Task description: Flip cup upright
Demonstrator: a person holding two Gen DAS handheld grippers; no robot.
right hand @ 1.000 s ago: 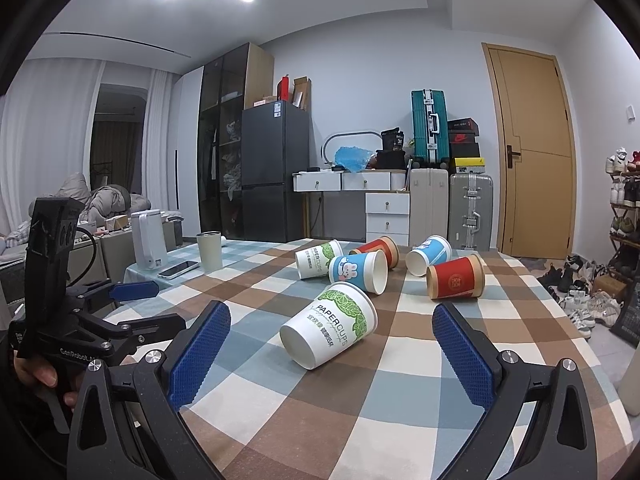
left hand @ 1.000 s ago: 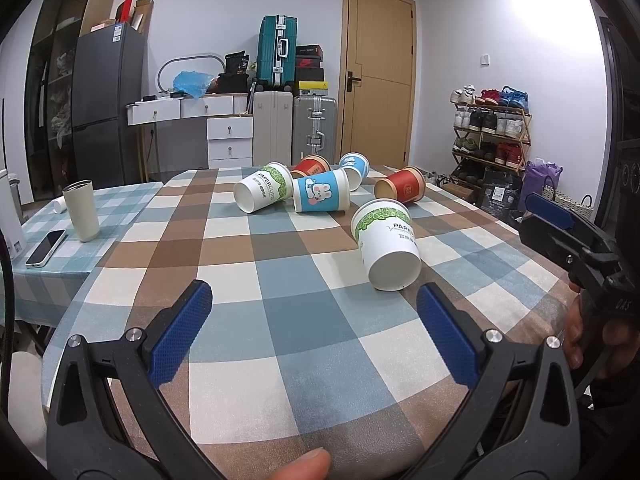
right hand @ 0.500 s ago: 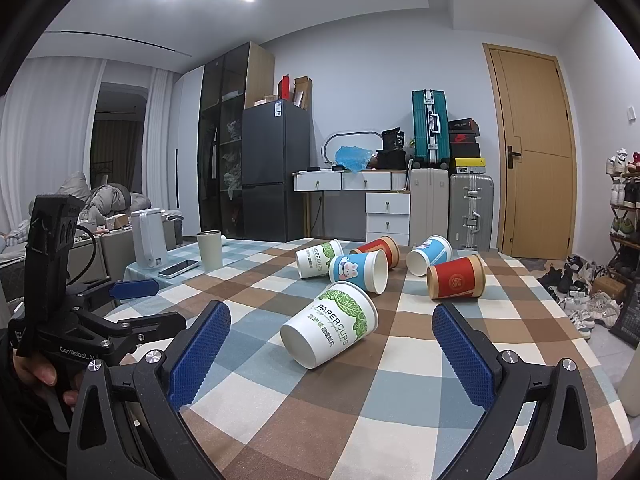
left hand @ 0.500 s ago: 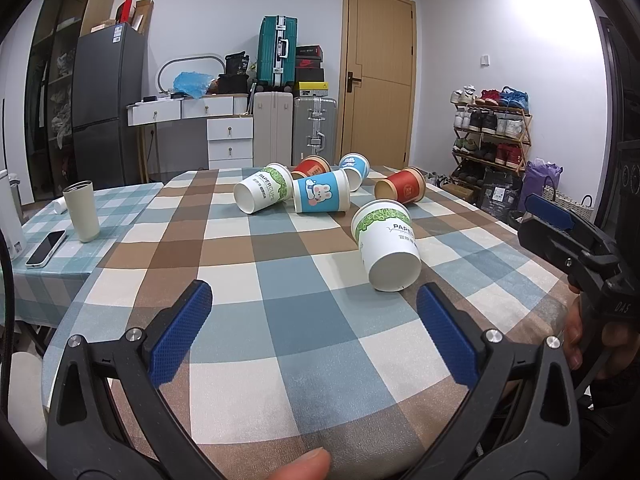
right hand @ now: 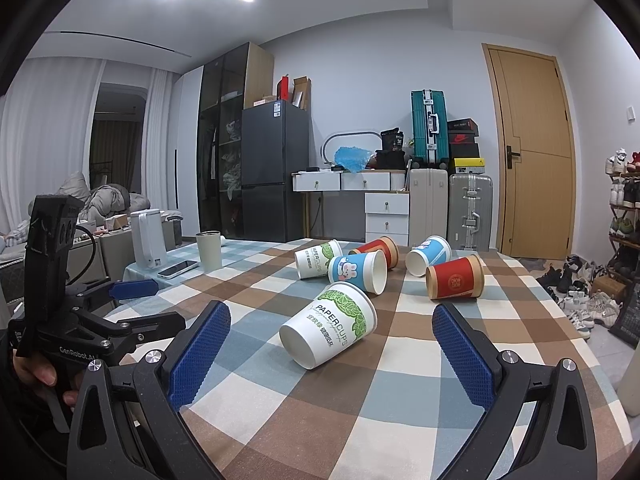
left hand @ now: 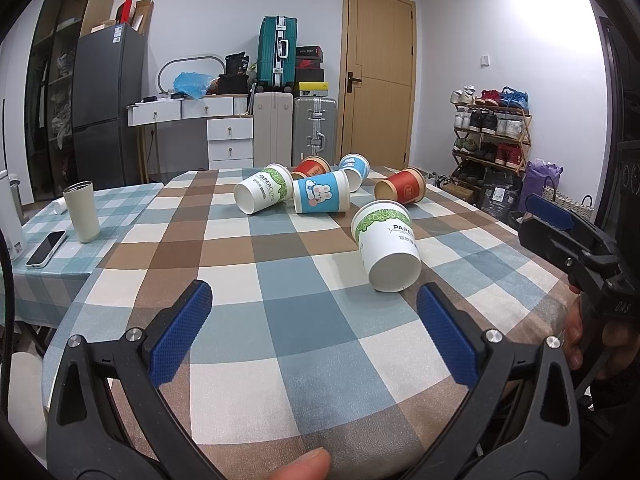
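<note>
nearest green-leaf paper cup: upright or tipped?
Tipped. The nearest green-leaf paper cup lies on its side on the checked tablecloth, its white end facing the camera. Neither gripper touches it.

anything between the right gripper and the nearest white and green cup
Nothing but bare checked tablecloth. In the right wrist view the open right gripper faces the tipped white and green cup with no object between.
</note>
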